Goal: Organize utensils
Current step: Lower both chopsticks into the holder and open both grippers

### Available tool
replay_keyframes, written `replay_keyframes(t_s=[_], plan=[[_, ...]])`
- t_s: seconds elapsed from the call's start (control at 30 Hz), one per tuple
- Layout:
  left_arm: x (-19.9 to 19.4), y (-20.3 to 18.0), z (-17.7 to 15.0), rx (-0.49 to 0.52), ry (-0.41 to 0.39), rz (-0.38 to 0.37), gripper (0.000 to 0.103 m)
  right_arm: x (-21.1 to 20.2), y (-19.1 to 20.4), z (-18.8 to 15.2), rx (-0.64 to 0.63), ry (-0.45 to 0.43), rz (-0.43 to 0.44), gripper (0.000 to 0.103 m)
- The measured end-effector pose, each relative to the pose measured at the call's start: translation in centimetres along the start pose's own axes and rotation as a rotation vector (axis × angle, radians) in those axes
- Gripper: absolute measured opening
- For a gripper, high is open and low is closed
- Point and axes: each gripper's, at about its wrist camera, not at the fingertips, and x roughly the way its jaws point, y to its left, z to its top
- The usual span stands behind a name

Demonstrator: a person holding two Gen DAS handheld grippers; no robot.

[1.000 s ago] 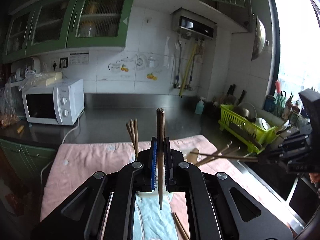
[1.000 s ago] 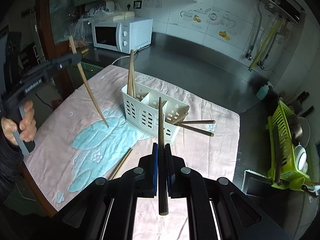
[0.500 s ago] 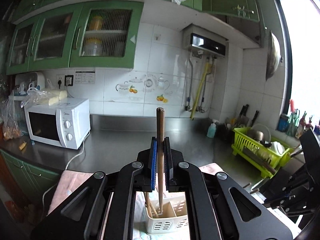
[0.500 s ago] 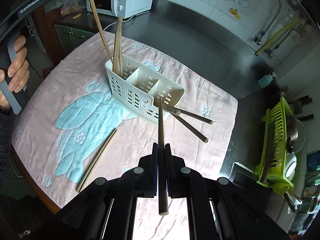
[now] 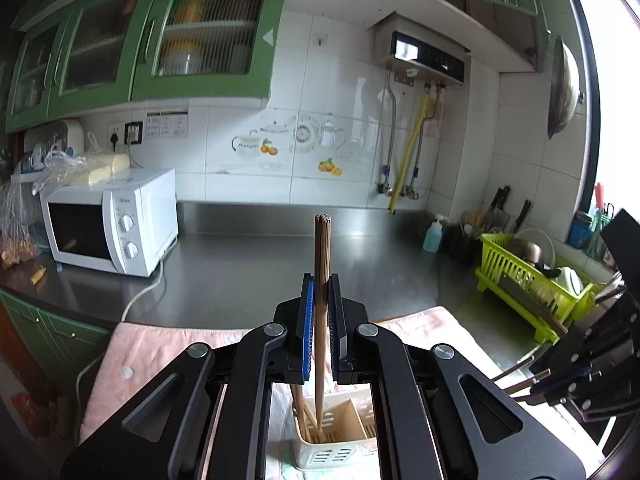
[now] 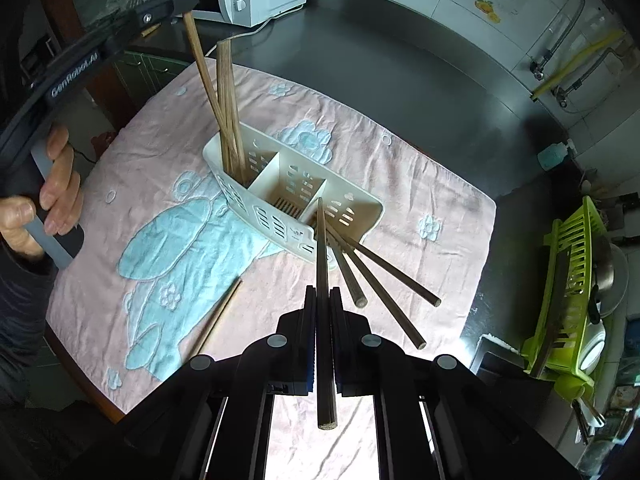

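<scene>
Wooden chopsticks are going into the white caddy (image 6: 294,204) — the left gripper (image 5: 319,320), clamped on a light chopstick (image 5: 321,320), has its tip in the end compartment; the right gripper (image 6: 322,320) pinches a dark chopstick (image 6: 323,300) over the opposite end. Next, I judge: release both, then fetch the 1 loose chopstick (image 6: 218,316) on the towel (image 6: 160,220).

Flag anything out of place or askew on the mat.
One light chopstick lies loose on the pink mat, outside the white utensil caddy. Three dark chopsticks in the caddy's end compartment lean far out over its rim rather than standing upright like the light ones at the other end.
</scene>
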Motion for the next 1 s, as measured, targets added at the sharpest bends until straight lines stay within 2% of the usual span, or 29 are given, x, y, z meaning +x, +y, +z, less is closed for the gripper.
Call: replay_keyframes(t_s=[0.33, 0.43, 0.53, 0.6, 0.67, 0.8, 1.0], plan=[[1.5, 0.3, -1.3, -0.012, 0.044, -0.008, 0.006, 1.0, -2.4, 2.4, 0.131, -0.068, 0.077, 0.008], [1.5, 0.3, -1.4, -0.012, 0.046, -0.013, 0.008, 0.2, -2.6, 2.3, 0.135, -0.125, 0.094, 0.021], [1.0, 0.3, -1.4, -0.010, 0.043, -0.019, 0.009, -1.0, -2.9, 1.4, 0.147, -0.171, 0.073, 0.023], [0.4, 0.3, -1.4, -0.019, 0.040, -0.023, 0.011, -2.0, -2.7, 0.4, 0.148, -0.204, 0.056, 0.024], [-0.6, 0.4, -1.4, -0.026, 0.036, -0.018, 0.019, -3.1, -2.2, -1.2, 0.144, -0.250, 0.057, 0.024], [-3.1, 0.5, -1.9, -0.028, 0.026, -0.012, 0.028, -4.0, -0.5, -5.2, 0.149, -0.335, 0.066, 0.028], [-7.4, 1.2, -2.8, -0.035, -0.005, 0.006, 0.045, -1.7, 3.8, -12.3, 0.164, -0.420, 0.091, 0.030]])
